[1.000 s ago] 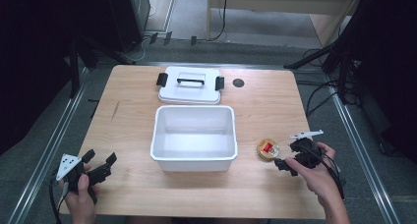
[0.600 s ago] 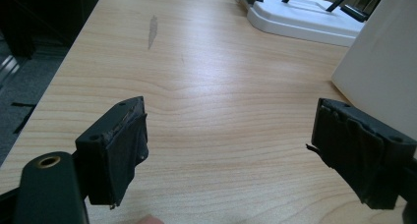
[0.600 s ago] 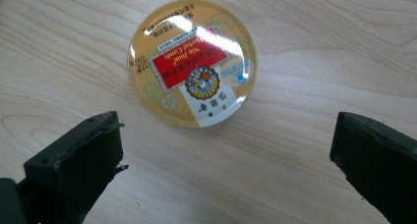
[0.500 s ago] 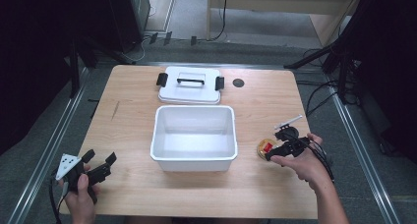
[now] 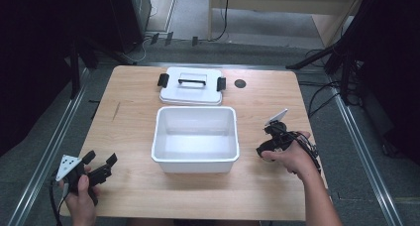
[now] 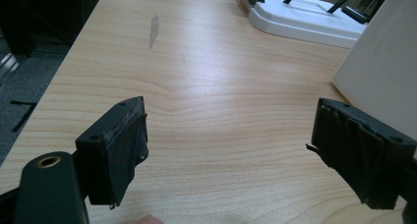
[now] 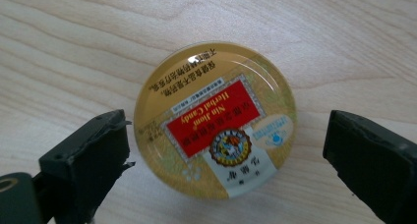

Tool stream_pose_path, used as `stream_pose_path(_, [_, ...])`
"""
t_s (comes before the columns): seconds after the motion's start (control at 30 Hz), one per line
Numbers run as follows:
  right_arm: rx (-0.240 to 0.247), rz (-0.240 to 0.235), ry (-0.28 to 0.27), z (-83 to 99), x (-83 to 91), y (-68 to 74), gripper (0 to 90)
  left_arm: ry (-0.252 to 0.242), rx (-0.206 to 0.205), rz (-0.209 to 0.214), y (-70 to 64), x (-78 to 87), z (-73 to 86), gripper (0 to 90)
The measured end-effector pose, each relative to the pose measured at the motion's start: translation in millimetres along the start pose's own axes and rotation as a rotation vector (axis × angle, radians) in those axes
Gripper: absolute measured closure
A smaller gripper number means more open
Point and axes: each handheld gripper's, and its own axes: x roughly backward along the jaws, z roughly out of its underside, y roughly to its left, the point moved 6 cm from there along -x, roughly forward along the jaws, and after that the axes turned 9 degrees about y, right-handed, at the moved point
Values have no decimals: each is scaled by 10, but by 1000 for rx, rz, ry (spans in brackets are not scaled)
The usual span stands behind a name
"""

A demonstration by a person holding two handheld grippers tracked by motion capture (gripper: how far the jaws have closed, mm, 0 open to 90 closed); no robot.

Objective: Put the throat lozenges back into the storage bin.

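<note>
A round gold herbal-candy tin (image 7: 216, 118) with a red label lies flat on the wooden table. In the right gripper view it sits between the two black jaws of my right gripper (image 7: 228, 135), which stands open with a gap on each side of the tin. In the high view the right gripper (image 5: 266, 146) points down just right of the white tub and hides the tin. My left gripper (image 5: 101, 160) rests at the table's front left corner, open with nothing between its jaws (image 6: 231, 135).
An open white plastic tub (image 5: 195, 161) stands mid-table, its inside bare. Its white lid (image 5: 190, 89) with black handle and clips lies behind it. A small dark round hole (image 5: 240, 83) sits right of the lid. Bare wood lies ahead of the left gripper.
My right gripper has moved left and down over the tin, which now lies between its open jaws and is covered in the high view. The left gripper has stayed put.
</note>
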Motion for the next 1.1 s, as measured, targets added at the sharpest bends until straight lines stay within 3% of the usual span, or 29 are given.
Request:
stream_pose_path(0.17, [-18,7,39,-35,-94,17,68,1,1,5,2,3,1,145])
stream_pose_path(0.23, [-34,7,42,-49,-106,29,128,1,2,5,3,1,0,145])
stream_pose_path(0.3, [-22,2,37,-51,-99,38,198,2,2,6,3,0,0,145])
stream_pose_path(0.43, [-3,-12,28,-48,-61,61,201,4,1,6,4,0,1,145])
stream_pose_path(0.9, [29,-35,-34,-51,276,133,202,1,-2,4,1,-1,0,146])
stream_pose_path(1.1, [73,-33,-61,-60,496,228,202,1,-1,6,2,-1,0,146])
